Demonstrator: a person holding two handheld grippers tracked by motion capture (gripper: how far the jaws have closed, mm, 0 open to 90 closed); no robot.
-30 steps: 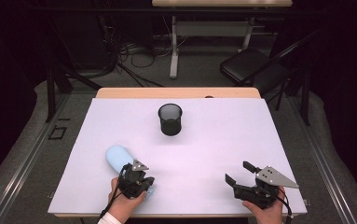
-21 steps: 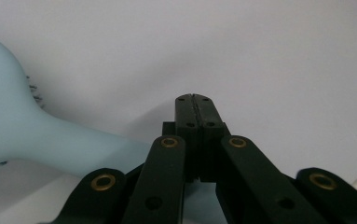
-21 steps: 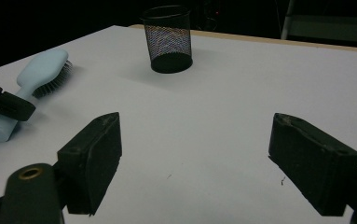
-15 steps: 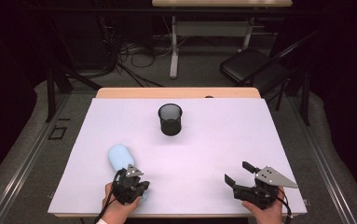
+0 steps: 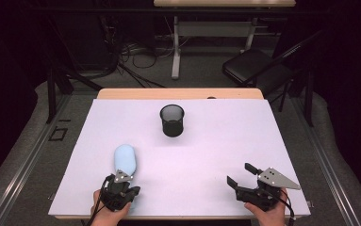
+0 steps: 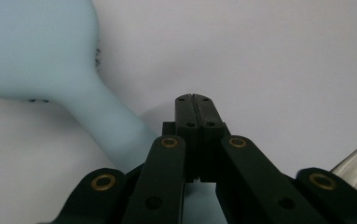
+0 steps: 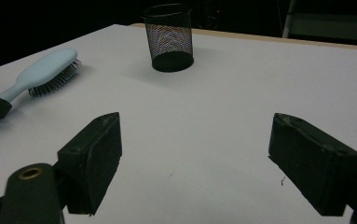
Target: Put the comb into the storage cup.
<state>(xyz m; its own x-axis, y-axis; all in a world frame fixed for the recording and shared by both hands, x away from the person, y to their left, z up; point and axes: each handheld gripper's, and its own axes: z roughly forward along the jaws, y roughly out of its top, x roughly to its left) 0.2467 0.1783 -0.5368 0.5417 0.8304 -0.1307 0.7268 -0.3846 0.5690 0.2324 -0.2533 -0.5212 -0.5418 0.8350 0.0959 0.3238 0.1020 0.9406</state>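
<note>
A pale blue hairbrush [image 5: 125, 158] lies on the white table [image 5: 216, 141] near its front left corner — oval head pointing away from the person, bristles down, slim handle running back beside the left gripper [image 5: 120, 187], whose fingers are pressed together on nothing. The right gripper [image 5: 243, 174] rests at the front right with its fingers spread wide and empty. A black mesh cup [image 5: 172, 120] stands upright farther back, mid-table.

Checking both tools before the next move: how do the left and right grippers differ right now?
The left gripper has its jaws shut together with nothing between them; the right gripper stands wide open. The left sits just beside the brush handle; the right rests apart over bare table. The right carries a grey three-cornered plate; the left shows a smaller one. Both are black, hand-held, near the table's front edge.
</note>
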